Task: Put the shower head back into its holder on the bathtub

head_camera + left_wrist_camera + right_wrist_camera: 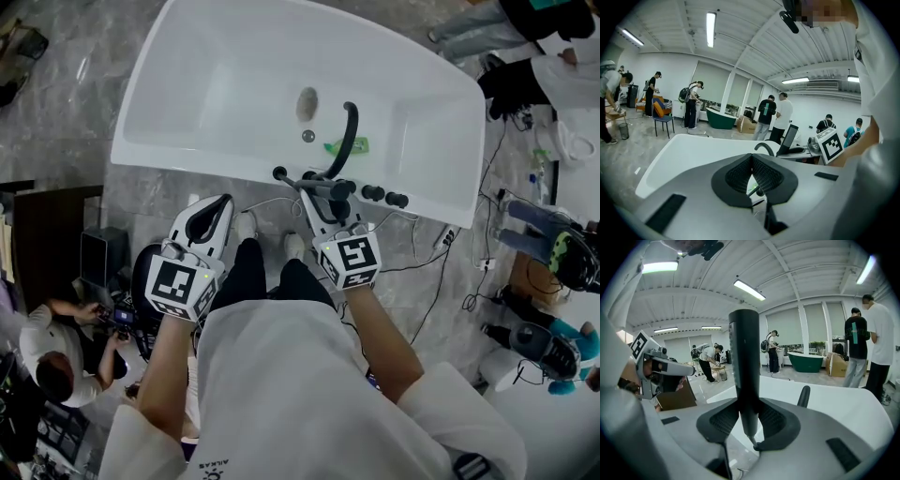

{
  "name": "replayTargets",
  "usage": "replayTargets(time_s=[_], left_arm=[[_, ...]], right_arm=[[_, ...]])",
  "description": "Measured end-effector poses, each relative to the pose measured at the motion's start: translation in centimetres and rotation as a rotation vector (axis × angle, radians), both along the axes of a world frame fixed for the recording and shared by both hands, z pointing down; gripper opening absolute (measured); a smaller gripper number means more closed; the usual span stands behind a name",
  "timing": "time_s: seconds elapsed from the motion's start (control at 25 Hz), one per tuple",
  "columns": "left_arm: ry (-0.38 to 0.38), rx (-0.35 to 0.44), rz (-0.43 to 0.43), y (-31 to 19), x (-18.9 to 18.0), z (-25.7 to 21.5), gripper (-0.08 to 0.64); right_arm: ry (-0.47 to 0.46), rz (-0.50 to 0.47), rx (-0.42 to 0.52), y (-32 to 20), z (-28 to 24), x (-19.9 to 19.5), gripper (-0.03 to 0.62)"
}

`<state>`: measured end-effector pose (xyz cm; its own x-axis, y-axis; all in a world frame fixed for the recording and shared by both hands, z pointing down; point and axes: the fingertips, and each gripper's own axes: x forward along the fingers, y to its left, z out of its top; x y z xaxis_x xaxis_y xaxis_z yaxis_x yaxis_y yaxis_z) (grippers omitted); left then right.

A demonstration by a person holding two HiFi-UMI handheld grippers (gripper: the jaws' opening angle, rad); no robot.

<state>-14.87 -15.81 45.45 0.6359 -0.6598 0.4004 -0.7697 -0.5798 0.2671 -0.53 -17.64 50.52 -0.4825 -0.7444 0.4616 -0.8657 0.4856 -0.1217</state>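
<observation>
A white bathtub (441,112) lies ahead of me, with a black curved faucet (349,136) and black knobs (386,197) on its near rim. My right gripper (317,195) is shut on the black shower head (314,183), held just over that rim beside the faucet. In the right gripper view the handle (744,362) stands upright between the pads, with the tub (848,411) behind it. My left gripper (223,201) hovers over the floor left of the fittings, shut and empty; its tips meet (751,157) with the tub (684,154) beyond.
A green object (349,146) and the drain (307,103) lie inside the tub. A thin hose (267,202) and cables (469,281) run over the grey floor. A person (47,347) crouches at lower left; others sit at the right (553,253).
</observation>
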Motion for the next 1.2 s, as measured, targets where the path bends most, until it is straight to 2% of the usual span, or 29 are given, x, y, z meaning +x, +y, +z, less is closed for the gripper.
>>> replayTargets(time_s=[0.24,0.68,1.2], left_arm=[[0.008,-0.023,0.012,-0.5,0.4,1.4,0.009],[0.01,-0.072,0.005,-0.7,-0.4,4.6,0.009],[0.008,-0.117,0.028,-1.3,1.4,7.6,0.009]], right_arm=[[0.035,0.045,-0.06,-0.3,3.8,0.5,0.14],[0.082,0.056,-0.128,-0.8,9.4,-0.3,0.14],[0.117,0.07,-0.215,-1.3,15.7,-0.7,0.14]])
